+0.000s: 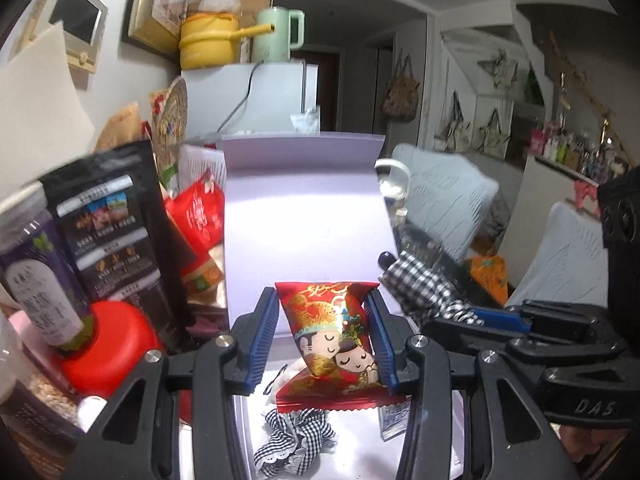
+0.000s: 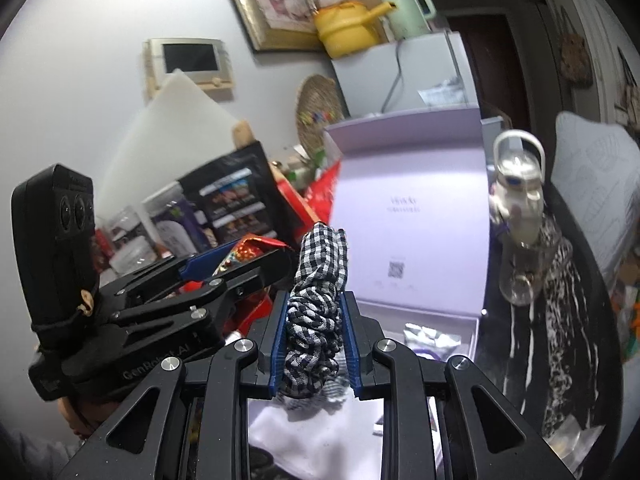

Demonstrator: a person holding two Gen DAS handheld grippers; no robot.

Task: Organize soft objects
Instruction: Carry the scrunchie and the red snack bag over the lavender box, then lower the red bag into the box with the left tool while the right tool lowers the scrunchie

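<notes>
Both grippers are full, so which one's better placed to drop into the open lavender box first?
Probably the left: its red packet already hangs over the box; the right's checkered cloth sits beside it.

Between the left gripper's [image 1: 326, 334] ribbed blue plastic pads sits a glossy foil candy packet [image 1: 334, 344]; the right gripper [image 2: 314, 344] pinches soft woven gingham cloth [image 2: 316, 312]; ahead, a smooth matt lilac cardboard box [image 2: 416, 220]
</notes>
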